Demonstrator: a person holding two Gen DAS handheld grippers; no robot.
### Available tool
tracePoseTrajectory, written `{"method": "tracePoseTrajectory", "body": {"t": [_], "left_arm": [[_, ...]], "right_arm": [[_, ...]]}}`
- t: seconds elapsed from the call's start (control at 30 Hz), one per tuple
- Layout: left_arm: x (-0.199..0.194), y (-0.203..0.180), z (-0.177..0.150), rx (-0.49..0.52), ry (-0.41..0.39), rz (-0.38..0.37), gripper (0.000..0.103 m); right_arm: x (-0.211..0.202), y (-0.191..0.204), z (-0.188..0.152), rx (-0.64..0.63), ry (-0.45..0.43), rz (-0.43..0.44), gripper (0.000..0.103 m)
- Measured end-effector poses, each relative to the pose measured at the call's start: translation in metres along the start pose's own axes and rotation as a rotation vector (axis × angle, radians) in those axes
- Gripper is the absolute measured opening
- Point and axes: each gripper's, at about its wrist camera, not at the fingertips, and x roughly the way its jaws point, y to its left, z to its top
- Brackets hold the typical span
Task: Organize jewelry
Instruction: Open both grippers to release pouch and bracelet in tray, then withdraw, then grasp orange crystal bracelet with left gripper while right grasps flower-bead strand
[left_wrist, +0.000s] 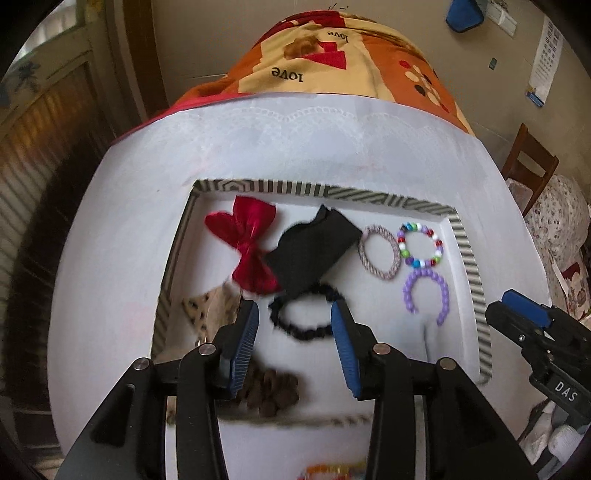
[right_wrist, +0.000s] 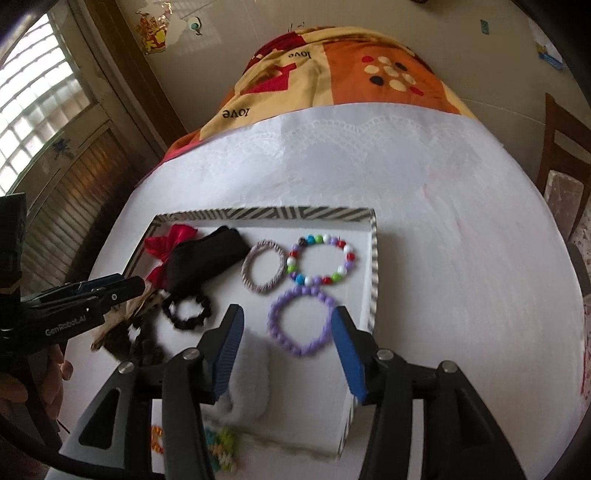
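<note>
Tray (right_wrist: 373, 280) holds two beaded bracelets (right_wrist: 323, 260), two bows (left_wrist: 249, 245), several hair ties (right_wrist: 264, 271).

Tray (right_wrist: 373, 266): matt white card, striped printed rim.
Purple bracelet (right_wrist: 301, 321), between the right jaws: smooth plastic beads, semi-gloss.
Multicolour bracelet (right_wrist: 323, 258), beyond it: glossy plastic beads.
Mauve hair tie (right_wrist: 263, 271): woven, rough cloth.
Black scrunchie (left_wrist: 306, 314), between the left jaws: crinkled matt fabric.
Red bow (left_wrist: 247, 243), ahead-left of the left jaws: shiny satin.
Black cloth (left_wrist: 314, 247): matt knit.
Jaw pads: ribbed blue rubber on matt black plastic, metal pins.
Table (right_wrist: 461, 266): white embossed cover, lace-patterned edge.
</note>
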Motion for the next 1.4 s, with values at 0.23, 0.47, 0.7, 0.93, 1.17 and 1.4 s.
{"method": "tracePoseTrajectory", "body": {"t": [0.23,0.47,0.7,0.93,1.17,1.4], "left_arm": [[-0.024,-0.004,-0.035,-0.004,-0.009,0.021,0.018],[-0.046,-0.011,-0.067,0.008,-0.024,0.036,0.018],[-0.064,-0.012,-0.094,-0.002,-0.042,0.045,0.018],[-0.067,-0.008,-0.121,-0.012,-0.014,0.044,0.018],[-0.074,-0.008,-0.136,-0.022,-0.009,0.048,0.018],[-0.076,-0.01,-0.139,-0.019,-0.013,0.058,0.018]], "right_arm": [[-0.025,0.009,-0.038,-0.006,0.007,-0.003,0.055],[-0.049,0.017,-0.069,-0.03,0.014,-0.011,0.056],[-0.067,0.019,-0.09,-0.049,0.015,-0.025,0.056],[-0.071,0.019,-0.111,-0.057,0.042,-0.008,0.057],[-0.075,0.025,-0.12,-0.074,0.05,0.004,0.057],[-0.078,0.028,-0.12,-0.088,0.047,0.013,0.057]]}}
